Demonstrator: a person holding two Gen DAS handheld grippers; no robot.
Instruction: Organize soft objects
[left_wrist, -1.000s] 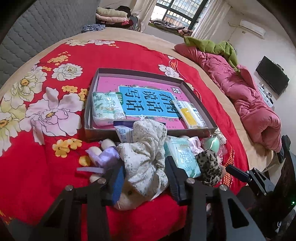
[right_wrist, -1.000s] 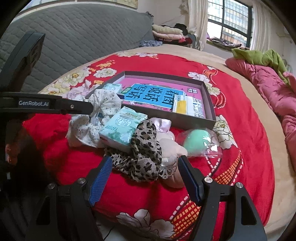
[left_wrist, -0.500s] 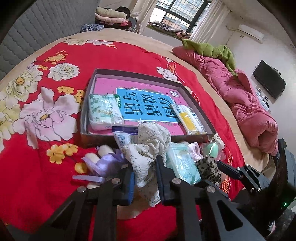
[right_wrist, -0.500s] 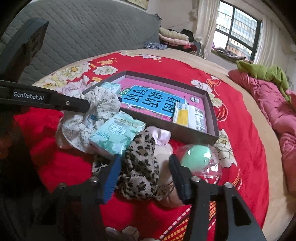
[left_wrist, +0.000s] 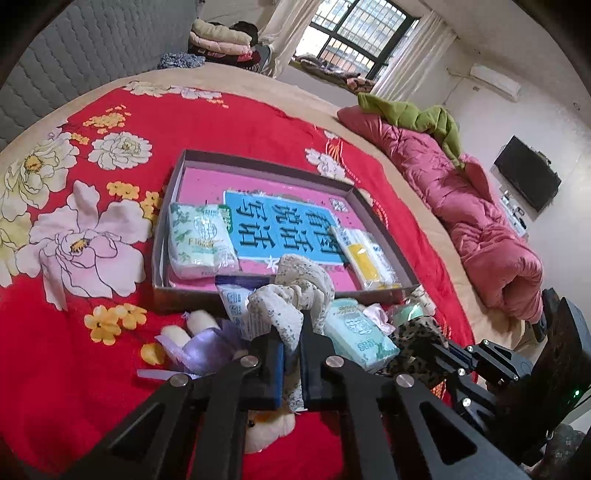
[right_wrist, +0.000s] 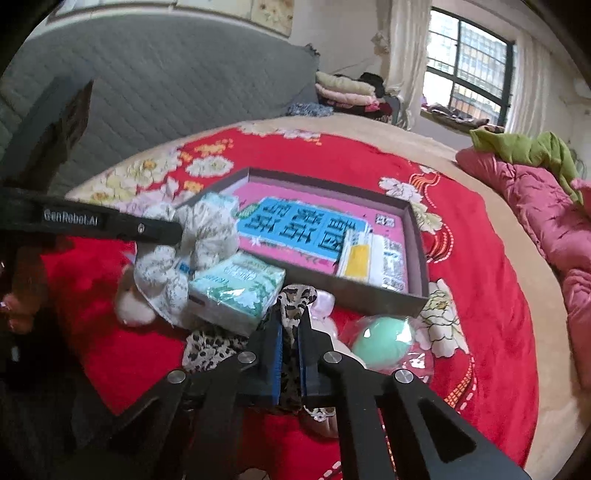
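A pile of soft things lies on the red bedspread in front of a shallow grey box. My left gripper is shut on a white floral scrunchie. My right gripper is shut on a leopard-print scrunchie. Between the two lies a green tissue pack. A purple ribbon and a cream plush toy lie left of and under my left gripper. A mint-green sponge in clear wrap sits to the right.
Inside the box lie a pink and blue book, another tissue pack and a yellow packet. A pink quilt with a green cloth runs along the bed's right side. A grey padded headboard stands behind.
Both grippers went from wide open to shut, the left onto the white floral scrunchie and the right onto the leopard-print scrunchie. Both scrunchies are now bunched between the pads.
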